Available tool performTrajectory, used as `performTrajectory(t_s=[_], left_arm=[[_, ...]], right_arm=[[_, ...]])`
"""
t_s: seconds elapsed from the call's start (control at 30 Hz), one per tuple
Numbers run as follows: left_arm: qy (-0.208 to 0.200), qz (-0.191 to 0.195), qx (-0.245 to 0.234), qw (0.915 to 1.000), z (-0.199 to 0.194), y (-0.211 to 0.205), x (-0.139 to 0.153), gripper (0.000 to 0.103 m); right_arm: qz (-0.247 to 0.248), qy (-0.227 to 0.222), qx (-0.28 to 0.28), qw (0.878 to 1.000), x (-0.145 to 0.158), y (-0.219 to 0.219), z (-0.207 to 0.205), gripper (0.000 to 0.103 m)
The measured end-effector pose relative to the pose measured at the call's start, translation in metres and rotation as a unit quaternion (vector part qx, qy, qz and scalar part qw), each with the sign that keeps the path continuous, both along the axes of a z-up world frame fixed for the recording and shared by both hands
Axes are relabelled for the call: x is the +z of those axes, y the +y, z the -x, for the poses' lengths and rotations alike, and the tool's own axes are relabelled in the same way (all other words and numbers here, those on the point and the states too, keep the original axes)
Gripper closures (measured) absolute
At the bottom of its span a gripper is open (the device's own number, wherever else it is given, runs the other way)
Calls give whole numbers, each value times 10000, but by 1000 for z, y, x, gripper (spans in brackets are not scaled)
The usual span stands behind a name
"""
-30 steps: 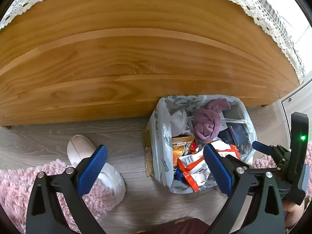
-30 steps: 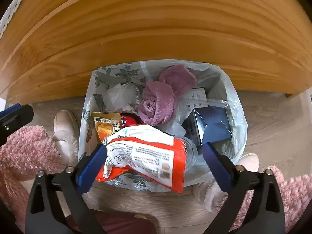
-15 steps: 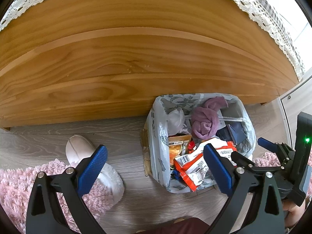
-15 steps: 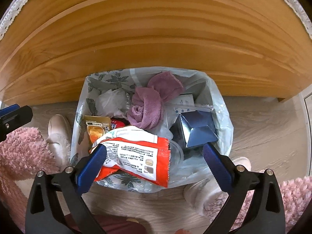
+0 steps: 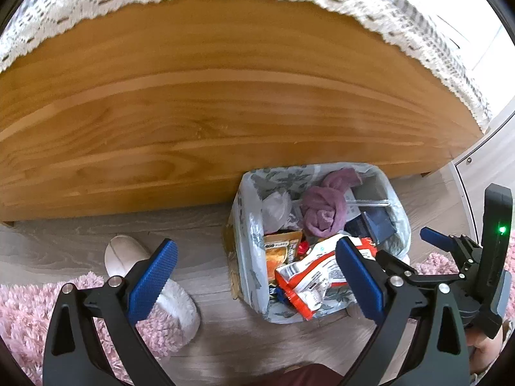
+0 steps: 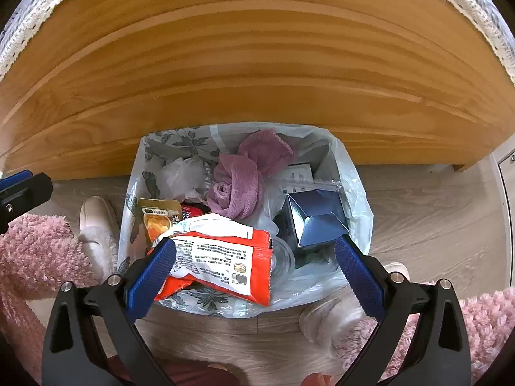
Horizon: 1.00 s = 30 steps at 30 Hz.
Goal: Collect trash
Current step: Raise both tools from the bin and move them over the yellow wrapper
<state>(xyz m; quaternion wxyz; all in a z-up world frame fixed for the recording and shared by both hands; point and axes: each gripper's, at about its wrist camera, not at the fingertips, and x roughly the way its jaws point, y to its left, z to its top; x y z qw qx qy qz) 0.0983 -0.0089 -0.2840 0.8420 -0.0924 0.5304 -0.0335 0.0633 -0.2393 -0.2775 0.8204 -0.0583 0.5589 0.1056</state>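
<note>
1. The left tongs [image 5: 254,276] hang released and empty above the wood-look floor [image 5: 80,241], beside the bin and not over it. One blue pad sits in front of a white slipper [image 5: 128,257] that rests half on a pink shaggy rug [image 5: 25,308].
2. The right tongs [image 6: 256,271] are also spread wide with nothing between the pads, directly over the lined trash bin [image 6: 354,193], which stands on the floor against a wooden bed frame [image 6: 257,64].
3. The trash sits in the bin, heaped to the rim: a red-and-white snack bag [image 6: 222,257] on top at the near edge, an orange snack packet [image 6: 159,217], a purple rolled cloth [image 6: 238,183], a dark blue folded box [image 6: 317,218] and crumpled white plastic [image 6: 183,177].
4. Risk: the red-and-white snack bag overhangs the near rim. A brush from either set of tongs, or a tug on the liner, could slide it out onto the floor.
5. Risk: the bin looks full, so pressing more in could spill the loose top items or pull the thin liner off the rim.
6. Risk: a second white slipper [image 6: 331,318] lies just beside the bin's near right corner; a low reach there could catch it instead of trash.
</note>
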Motion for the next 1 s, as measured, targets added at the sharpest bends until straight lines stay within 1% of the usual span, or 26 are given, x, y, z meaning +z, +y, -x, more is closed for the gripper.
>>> performTrajectory(t_s=[0.07, 0.13, 0.27, 0.33, 0.4, 0.47, 0.57, 0.63, 0.7, 0.87, 1.0], left_arm=[[-103, 16, -33, 9999, 1, -1, 4, 8], [-271, -57, -73, 9996, 3, -4, 11, 8], [-415, -74, -176, 9990, 6, -8, 22, 8], [-559, -95, -204, 9982, 9, -9, 30, 8], [-753, -116, -248, 9968, 12, -11, 41, 8], [-959, -132, -268, 9949, 15, -12, 53, 8], [-1395, -181, -290, 9896, 23, -14, 76, 8], [-1722, -249, -361, 9841, 28, -18, 93, 8], [-1926, -298, -397, 9800, 31, -20, 105, 8], [-2269, -194, -481, 9725, 36, -21, 133, 8], [-2483, -182, -512, 9672, 35, -24, 148, 8]], right_arm=[[-61, -40, 27, 10000, 4, 0, 1, 8], [-76, -127, 58, 9999, 9, 0, 3, 8], [-142, -320, 94, 9993, 21, -2, 7, 8], [-156, -403, 104, 9990, 27, -4, 10, 8], [-151, -526, 133, 9984, 35, -4, 13, 8], [-123, -770, 162, 9968, 47, -6, 16, 8], [-131, -1200, 156, 9926, 68, -9, 20, 8], [-163, -1517, 129, 9882, 86, -13, 22, 8], [-164, -1774, 97, 9840, 101, -17, 24, 8], [-222, -2265, -74, 9737, 132, -32, 27, 8], [-366, -2593, -210, 9649, 158, -46, 27, 8]])
